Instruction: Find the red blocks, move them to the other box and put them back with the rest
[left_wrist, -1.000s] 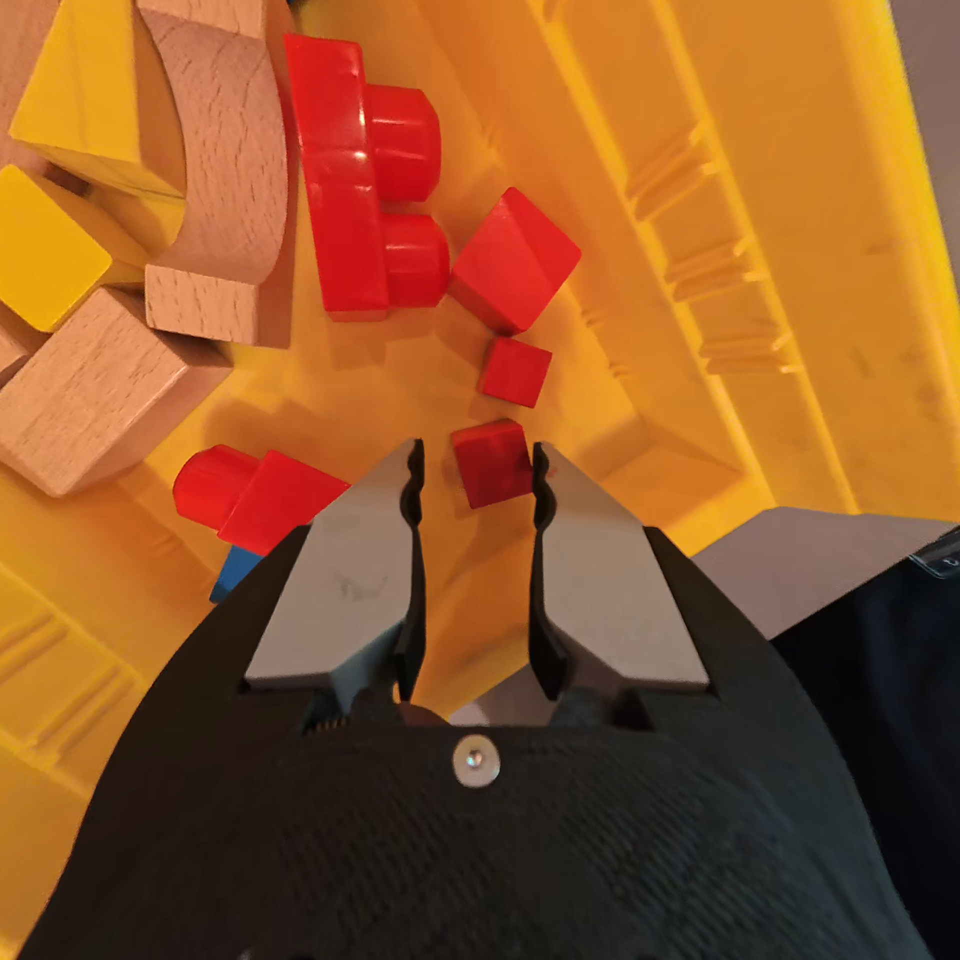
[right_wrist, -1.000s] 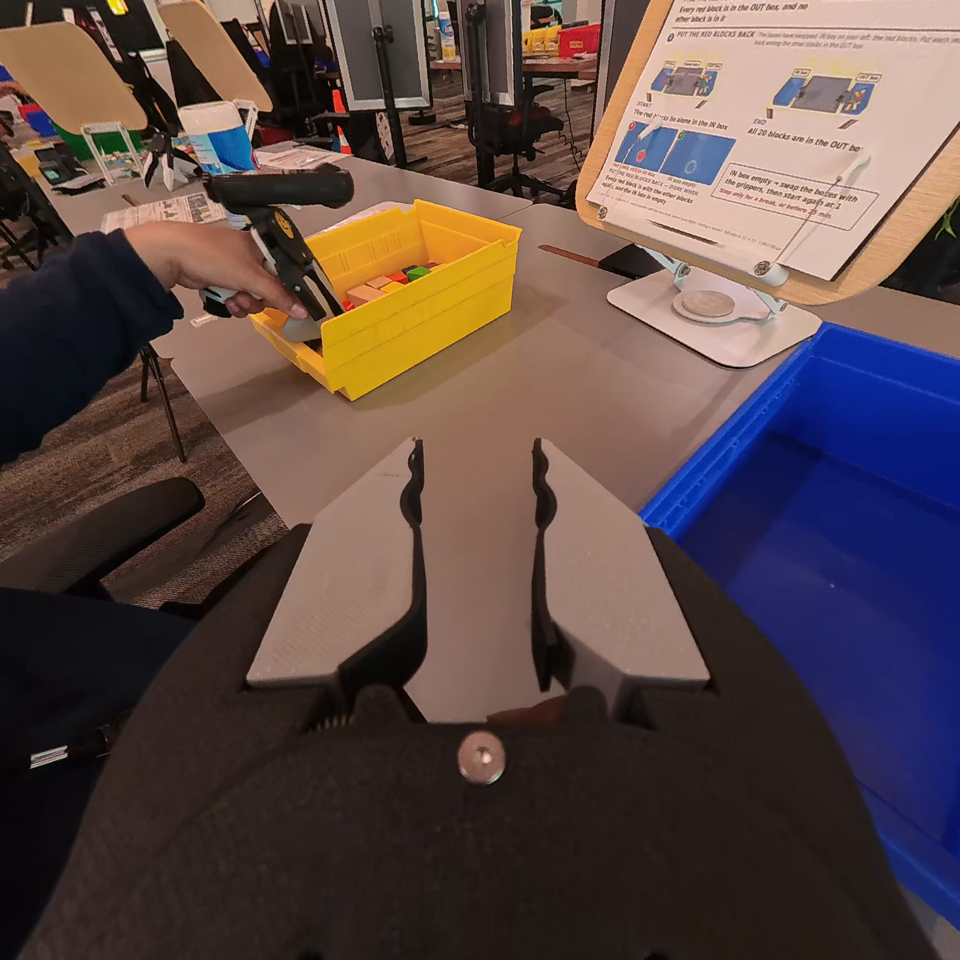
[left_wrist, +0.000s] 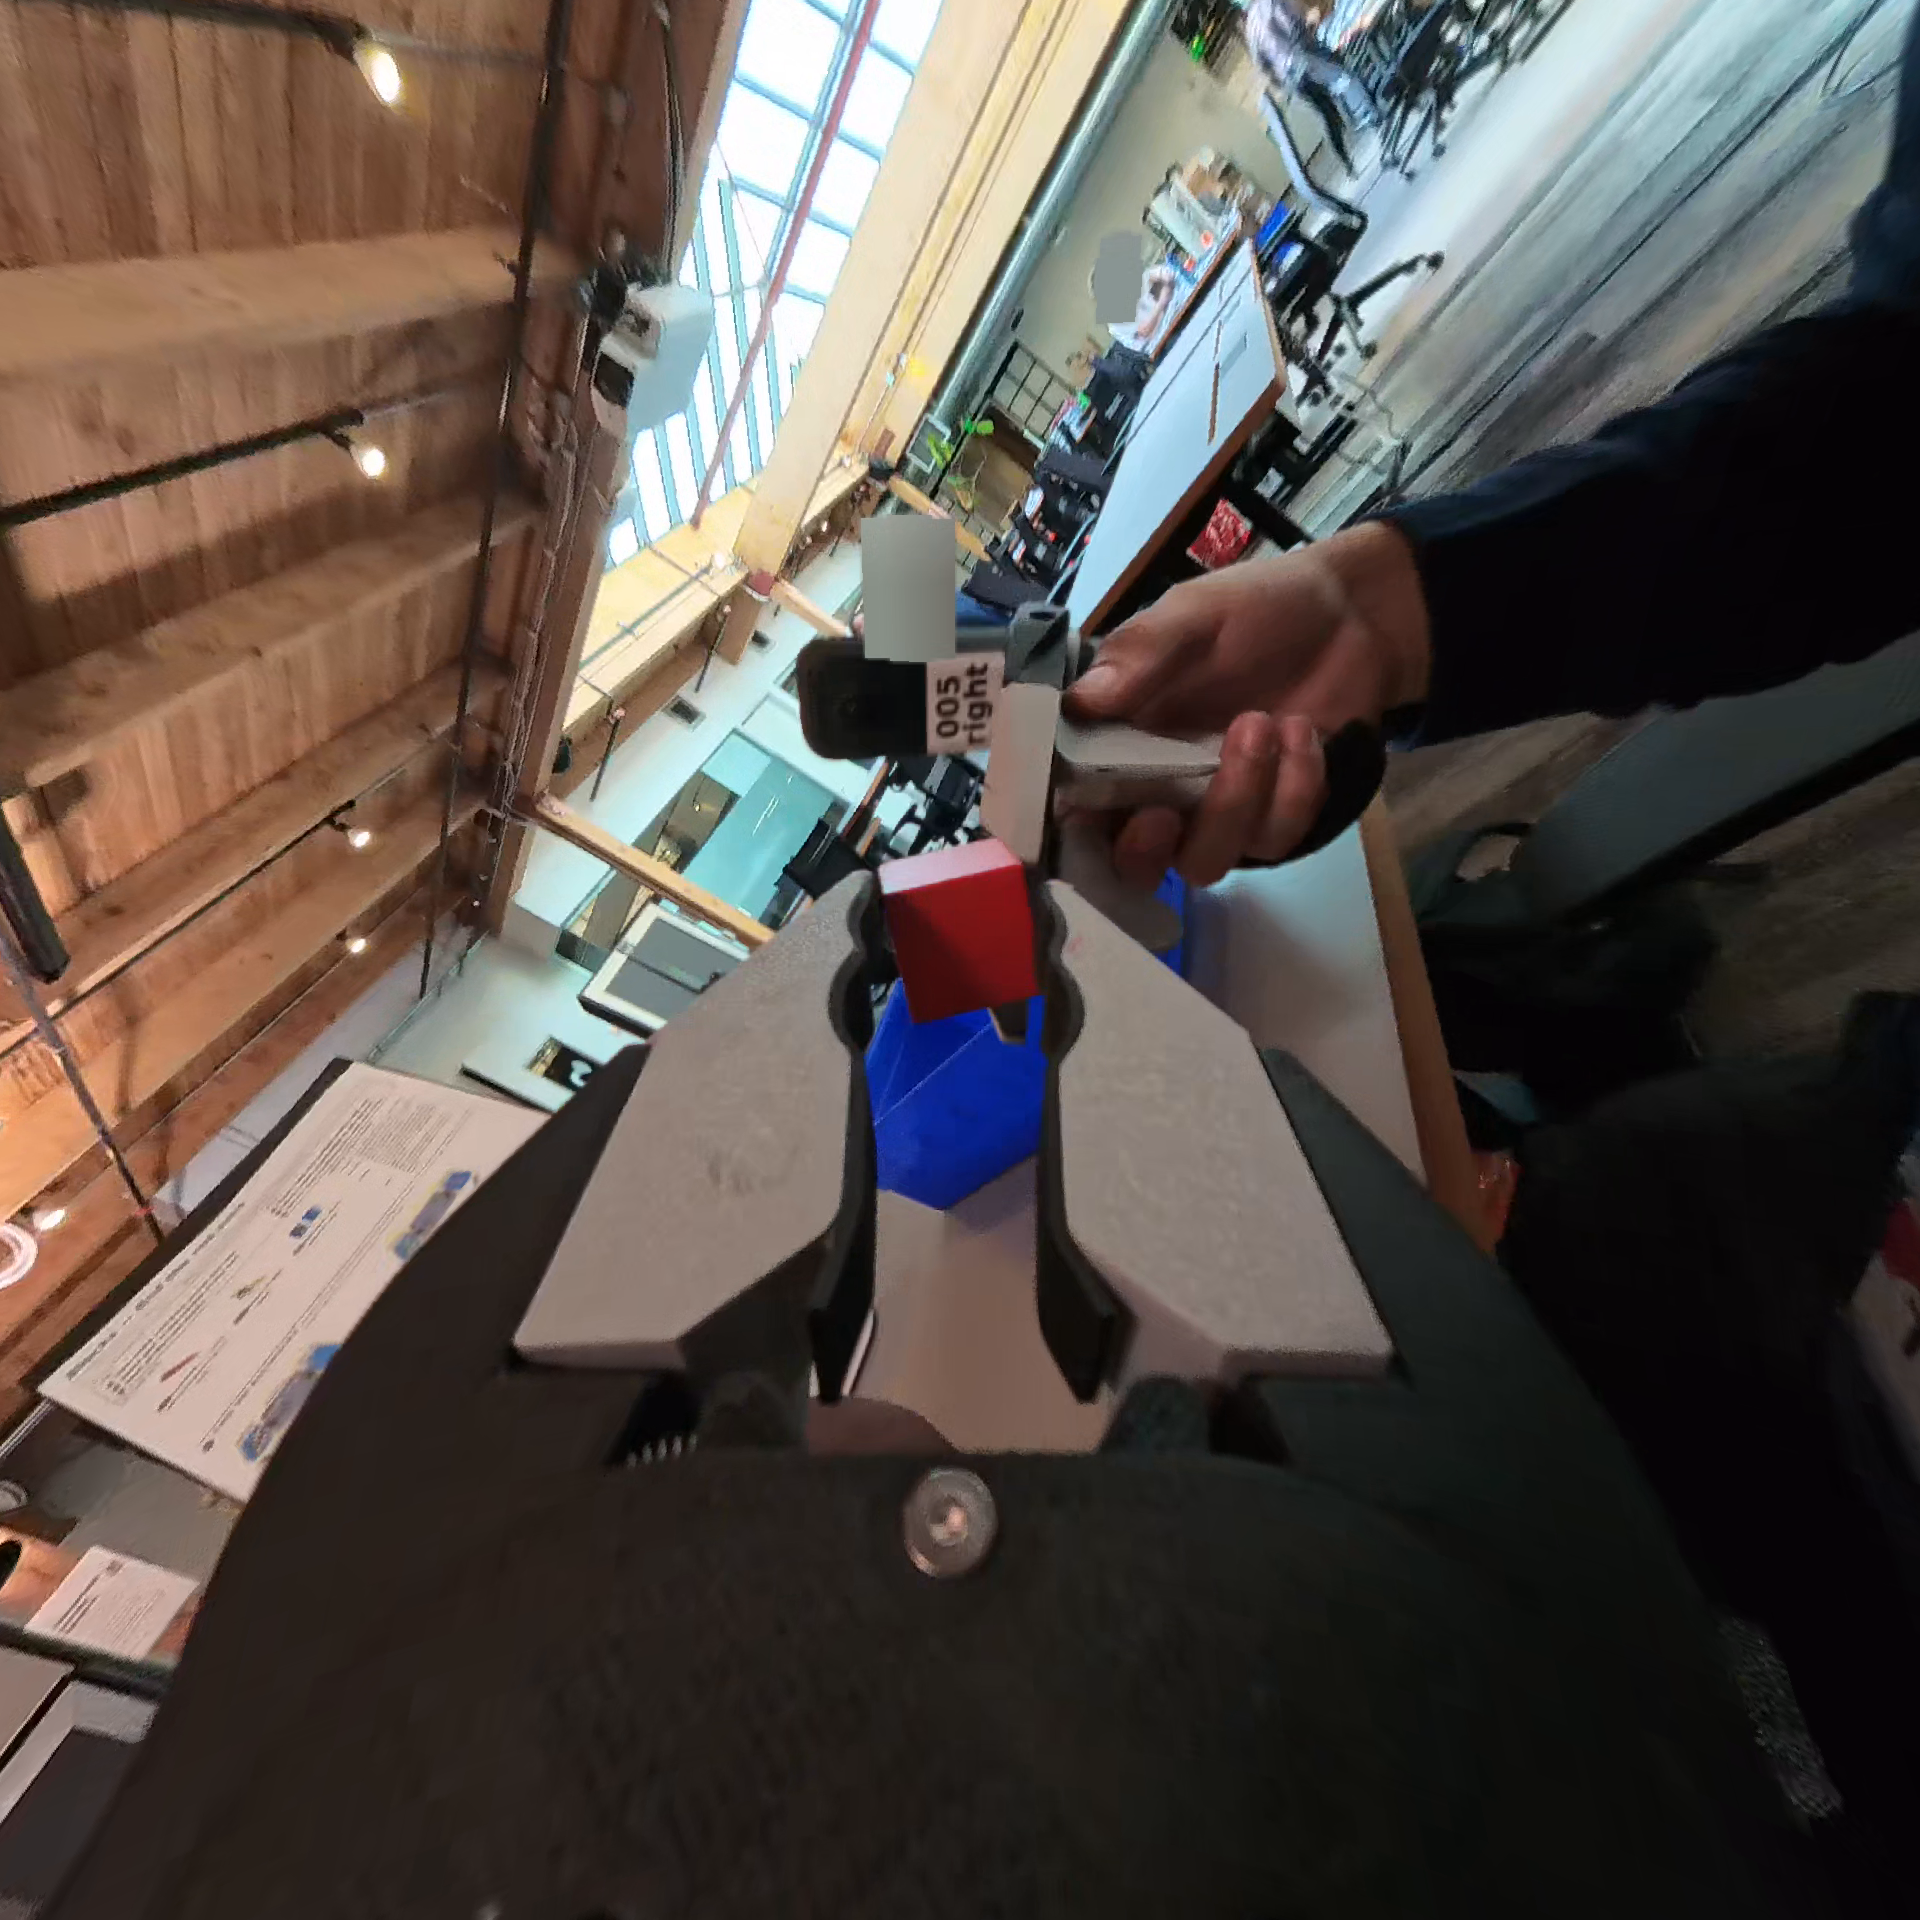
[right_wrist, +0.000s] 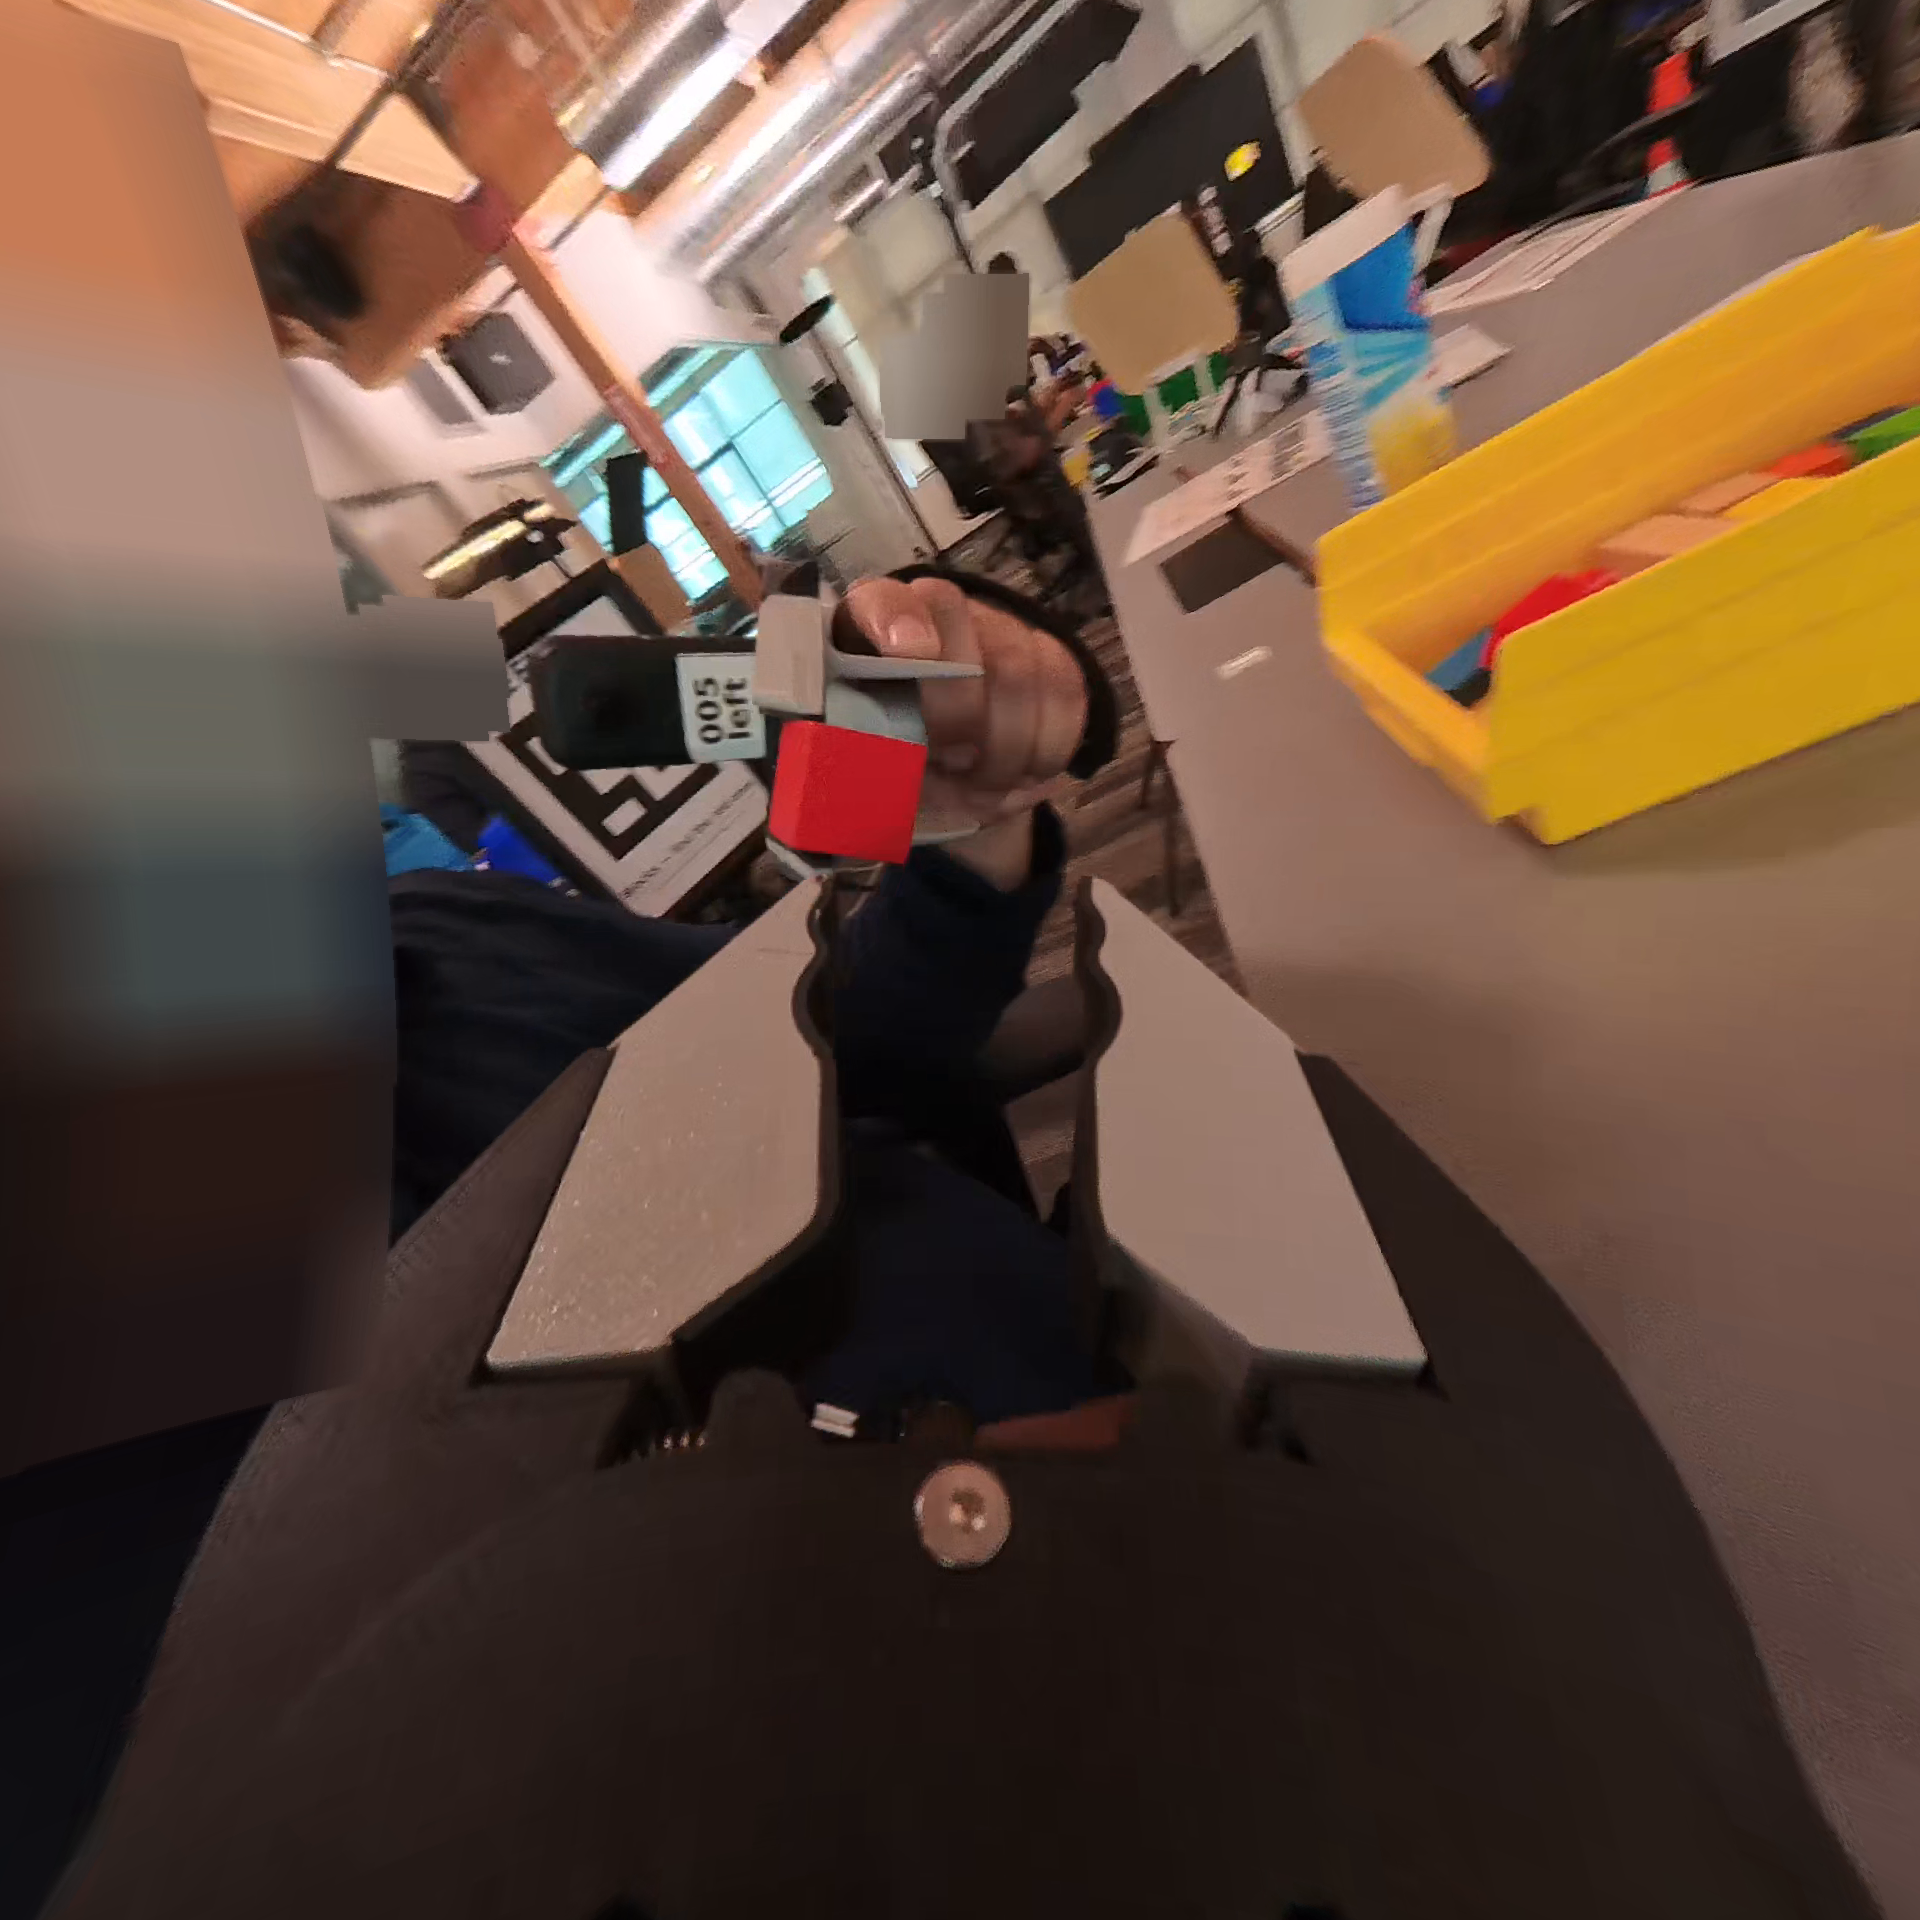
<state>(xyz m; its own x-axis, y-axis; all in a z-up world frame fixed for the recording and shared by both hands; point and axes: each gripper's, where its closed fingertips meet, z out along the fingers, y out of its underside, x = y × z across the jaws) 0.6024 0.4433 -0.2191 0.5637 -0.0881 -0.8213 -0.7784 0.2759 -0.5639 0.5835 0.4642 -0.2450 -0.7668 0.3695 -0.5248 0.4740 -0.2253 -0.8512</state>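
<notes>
The red block (left_wrist: 961, 935) sits pinched between the left gripper's (left_wrist: 956, 925) fingers, held in the air facing the right gripper (right_wrist: 951, 925), whose fingers are spread with nothing between them. The blue box (left_wrist: 951, 1122) lies beyond, the yellow box (right_wrist: 1621, 665) aside on the desk (right_wrist: 1558, 987). Only the block's lower part is clamped; a nudge during a handover could twist it loose.

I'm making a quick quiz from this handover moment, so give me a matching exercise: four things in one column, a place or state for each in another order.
Things:
1. red block
2. right gripper
3. yellow box
4. blue box

Places or states:
a. on the grey table, holding mixed blocks
b. jaws open, nothing between them
c. clamped between the left gripper's fingertips
d. seen behind the left gripper's fingers, on the table

Pairs: 1-c, 2-b, 3-a, 4-d
</notes>
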